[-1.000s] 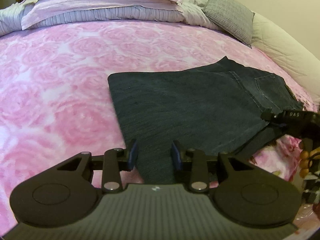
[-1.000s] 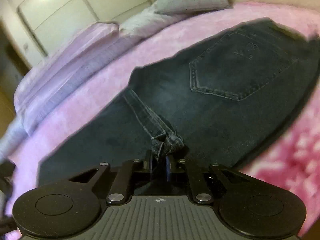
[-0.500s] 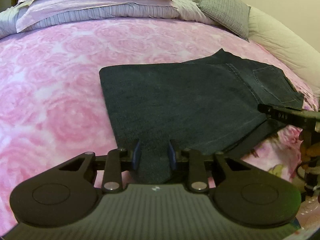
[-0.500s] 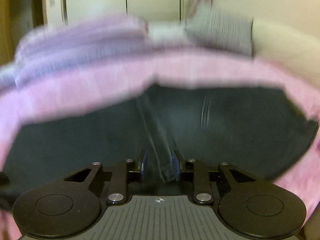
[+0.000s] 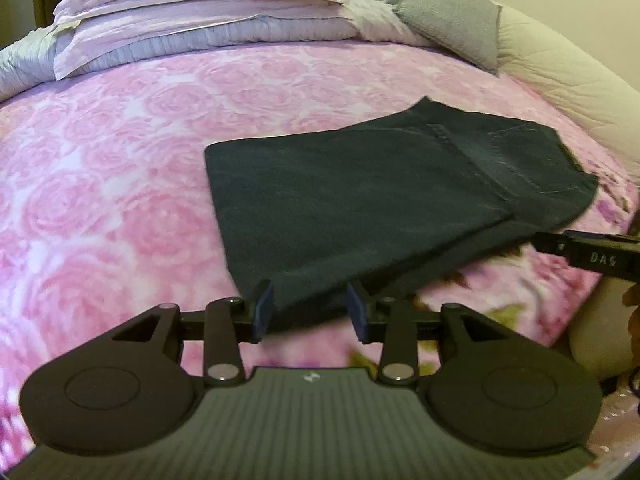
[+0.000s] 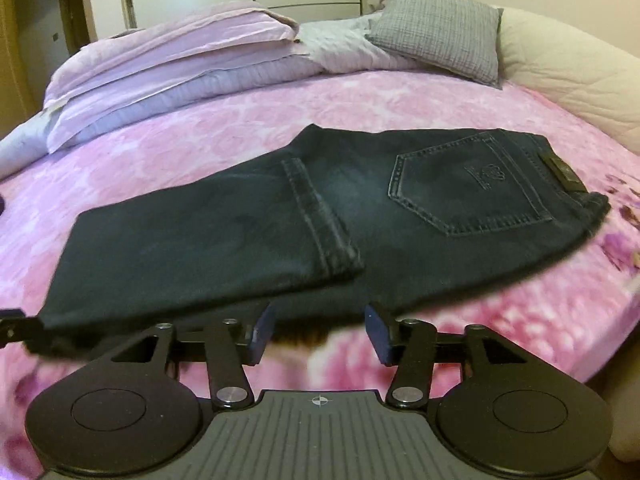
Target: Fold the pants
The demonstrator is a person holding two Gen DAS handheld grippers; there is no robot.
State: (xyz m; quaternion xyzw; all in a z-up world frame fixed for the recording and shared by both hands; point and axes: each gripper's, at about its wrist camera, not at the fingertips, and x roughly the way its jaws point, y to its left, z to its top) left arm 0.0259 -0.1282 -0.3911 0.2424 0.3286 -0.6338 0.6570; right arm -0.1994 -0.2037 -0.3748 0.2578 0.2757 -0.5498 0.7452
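A: Where are the pants (image 5: 360,200) lying?

B: They are lying folded flat on the pink rose-print bedspread (image 5: 120,184), near its front edge, the folded leg end pointing left and the waistband pointing right. Their long axis is running across the bed, side to side.

A: How much room is showing around them?

B: A wide stretch of bare bedspread is lying open to the left and behind, up to the stacked lilac pillows (image 6: 168,56) and the grey checked cushion (image 6: 440,40). To the right, a cream quilted bolster (image 6: 568,76) is curving along the bed's edge.

A: And the cloth itself?

B: It is dark, heavy denim, with a stitched back pocket (image 6: 472,192) facing up and a thick double seam running down the upper layer. The bedspread is looking soft and plushy.

A: What are the grippers doing?

B: The left gripper (image 5: 310,312) is standing released at the near hem, its blue pads (image 5: 262,314) clear of the cloth. The right gripper (image 6: 318,334) has just been opening; it is gaping wide, with nothing between its jaws, just in front of the pants' near edge.
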